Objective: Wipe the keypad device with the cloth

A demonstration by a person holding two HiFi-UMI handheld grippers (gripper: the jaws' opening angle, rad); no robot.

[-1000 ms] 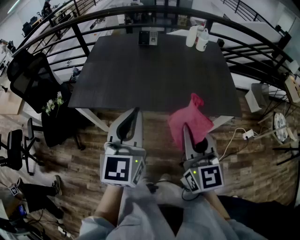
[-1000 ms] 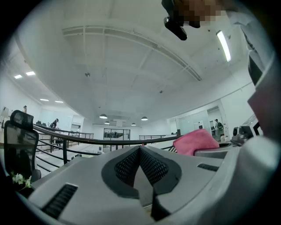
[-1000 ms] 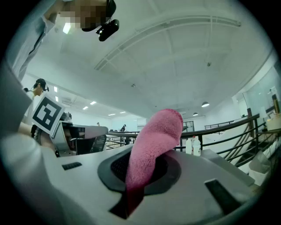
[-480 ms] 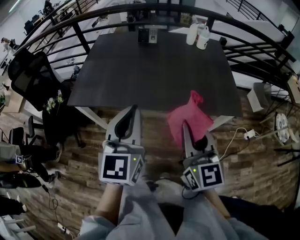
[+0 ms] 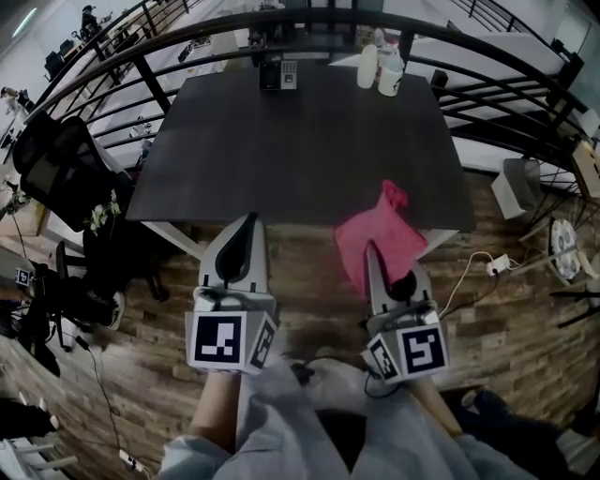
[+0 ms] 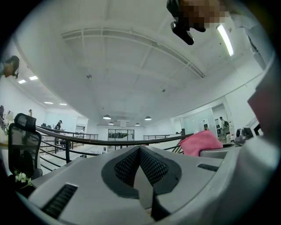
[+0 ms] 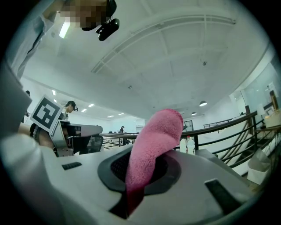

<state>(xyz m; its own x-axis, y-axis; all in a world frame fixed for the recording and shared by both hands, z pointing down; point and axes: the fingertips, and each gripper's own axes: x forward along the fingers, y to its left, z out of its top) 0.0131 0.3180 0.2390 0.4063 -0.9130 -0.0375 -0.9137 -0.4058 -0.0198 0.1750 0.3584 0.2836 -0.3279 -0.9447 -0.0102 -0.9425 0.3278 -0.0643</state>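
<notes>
The keypad device point(image 5: 278, 75) stands at the far edge of the dark table point(image 5: 300, 150), far from both grippers. My right gripper point(image 5: 372, 251) is shut on the pink cloth point(image 5: 380, 238), which sticks up and forward from its jaws over the table's near right corner; the cloth point(image 7: 151, 143) fills the middle of the right gripper view. My left gripper point(image 5: 246, 225) is shut with nothing in it, held before the table's near edge. Its closed pads point(image 6: 149, 166) meet in the left gripper view, where the pink cloth point(image 6: 200, 141) shows at the right.
Two white bottles point(image 5: 379, 69) stand at the table's far right. A curved black railing point(image 5: 309, 23) runs behind the table. A black office chair point(image 5: 56, 159) is at the left, a cable and plug point(image 5: 492, 264) lie on the wood floor at the right.
The view has shifted a little, so the table, keypad device and bottles sit further left. My left gripper has drifted left and down. The right gripper still holds the cloth in the same place.
</notes>
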